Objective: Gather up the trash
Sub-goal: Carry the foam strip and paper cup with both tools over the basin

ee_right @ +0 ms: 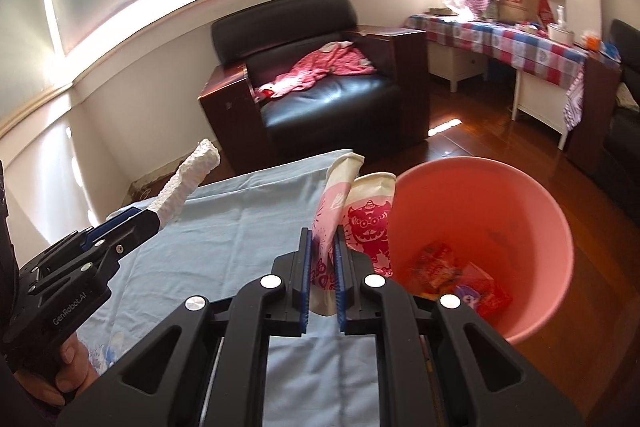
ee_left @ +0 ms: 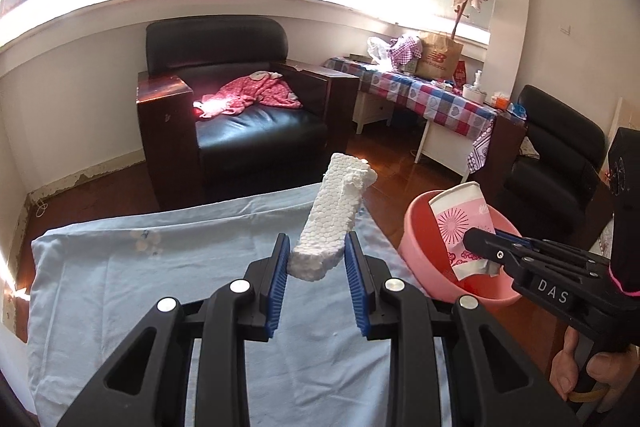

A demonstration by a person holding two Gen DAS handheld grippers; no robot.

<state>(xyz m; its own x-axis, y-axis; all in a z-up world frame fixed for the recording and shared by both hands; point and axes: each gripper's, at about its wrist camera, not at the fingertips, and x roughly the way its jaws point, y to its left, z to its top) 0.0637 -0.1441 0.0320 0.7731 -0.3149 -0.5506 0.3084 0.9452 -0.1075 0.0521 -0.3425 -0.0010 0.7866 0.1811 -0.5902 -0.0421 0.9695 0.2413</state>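
Bottom of the round pink plastic bin [ee_right: 532, 227] is cut off by the right gripper [ee_right: 323, 283]; contents are blurred. A flattened pink-printed paper cup [ee_right: 340, 211] is clamped between its nearly closed pads. A white styrofoam block [ee_left: 332, 215] is pinched at its lower end by the left gripper [ee_left: 318, 263].

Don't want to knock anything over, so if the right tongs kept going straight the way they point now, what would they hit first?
Probably nothing right away: past the flattened paper cup they grip lies the blue sheet's far edge, the pink bin just right, then floor and the black armchair. Depth is uncertain.
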